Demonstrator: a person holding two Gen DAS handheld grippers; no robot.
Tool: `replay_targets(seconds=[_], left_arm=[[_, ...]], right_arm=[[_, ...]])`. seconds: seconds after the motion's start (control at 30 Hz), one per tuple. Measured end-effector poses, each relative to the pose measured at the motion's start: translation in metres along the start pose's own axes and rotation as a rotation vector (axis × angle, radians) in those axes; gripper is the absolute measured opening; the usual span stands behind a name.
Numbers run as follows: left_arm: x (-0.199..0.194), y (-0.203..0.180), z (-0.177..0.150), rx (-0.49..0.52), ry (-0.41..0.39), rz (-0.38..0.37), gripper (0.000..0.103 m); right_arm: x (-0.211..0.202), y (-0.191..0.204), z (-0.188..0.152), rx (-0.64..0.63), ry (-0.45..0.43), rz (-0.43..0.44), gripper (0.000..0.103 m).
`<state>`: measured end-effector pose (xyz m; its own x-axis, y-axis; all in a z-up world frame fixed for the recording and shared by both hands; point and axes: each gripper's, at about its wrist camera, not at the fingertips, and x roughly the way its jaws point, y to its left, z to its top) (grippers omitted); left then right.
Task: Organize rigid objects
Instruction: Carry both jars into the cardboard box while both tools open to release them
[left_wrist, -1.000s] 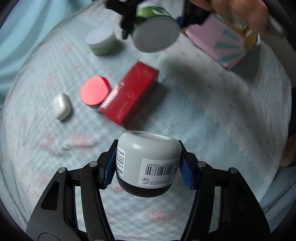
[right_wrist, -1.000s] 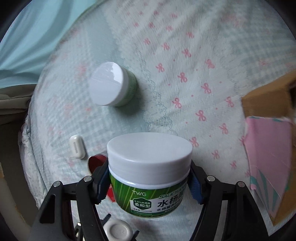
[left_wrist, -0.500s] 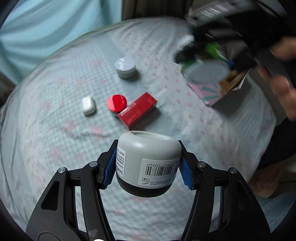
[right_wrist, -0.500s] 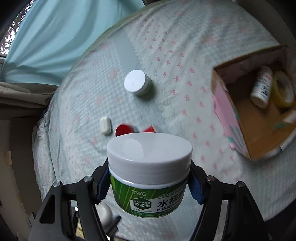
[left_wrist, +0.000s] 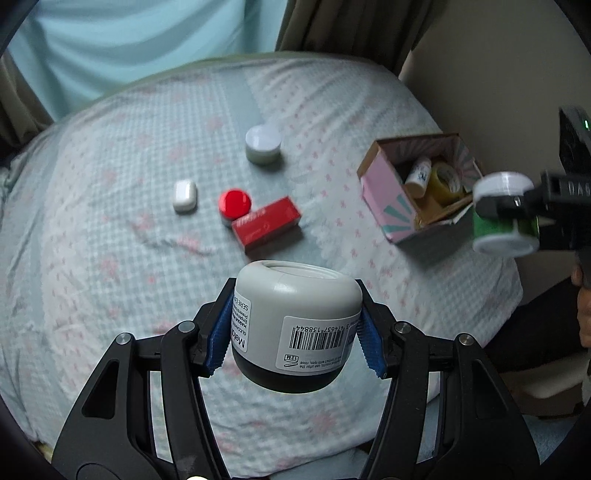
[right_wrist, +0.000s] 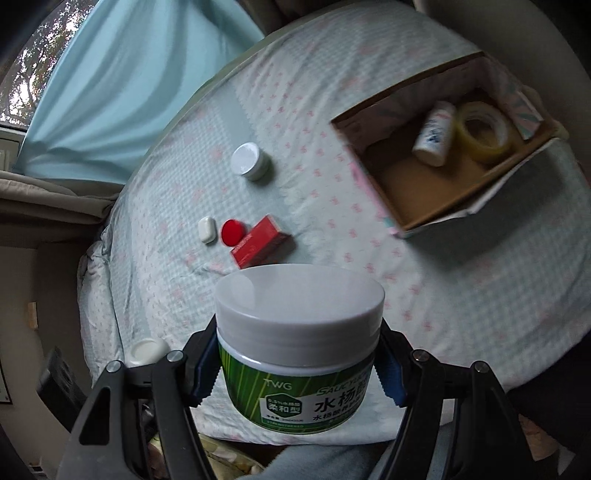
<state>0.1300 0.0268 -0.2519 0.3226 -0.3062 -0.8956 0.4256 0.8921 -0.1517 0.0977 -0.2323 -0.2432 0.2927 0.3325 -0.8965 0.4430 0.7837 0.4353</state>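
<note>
My left gripper is shut on a grey jar with a barcode label, held high above the bed. My right gripper is shut on a green jar with a white lid; it also shows in the left wrist view, right of the open pink cardboard box. The box holds a white bottle and a tape roll. On the bed lie a white-lidded jar, a white case, a red-lidded jar and a red box.
The bed has a pale checked cover with pink bows. A light blue curtain hangs behind it, with a beige wall at the right. A person's dark-clothed legs are at the bed's right edge.
Both grippers have lifted well away from the bed with their jars. The right gripper has moved right, past the pink box. The bed items have not moved.
</note>
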Motion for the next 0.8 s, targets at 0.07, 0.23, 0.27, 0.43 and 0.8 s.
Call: replay_targets(seconds=[0.07,0.23,0.27,0.43,0.8], left_arm=[[-0.005,-0.009,0.009,0.005,-0.023,0.010,0.055],[-0.013,-0.041,0.039,-0.026,-0.085,0.039,0.055],[-0.013,-0.047,0.045,-0.040,-0.090,0.036,0.055],[0.001,-0.096,0.072,-0.033,-0.096,0.019,0.055],[0.073,-0.189,0.121,-0.078,-0.024,-0.002,0.055]], right_arm=[[-0.010,-0.013,0.005,0.007,-0.014,0.005,0.067],[-0.034,-0.050,0.035,-0.010,-0.032,0.014,0.067],[-0.039,-0.055,0.042,-0.017,-0.037,0.015,0.067],[-0.061,-0.089,0.078,-0.039,-0.063,0.010,0.067],[-0.050,-0.162,0.160,-0.166,0.029,-0.093,0.067]])
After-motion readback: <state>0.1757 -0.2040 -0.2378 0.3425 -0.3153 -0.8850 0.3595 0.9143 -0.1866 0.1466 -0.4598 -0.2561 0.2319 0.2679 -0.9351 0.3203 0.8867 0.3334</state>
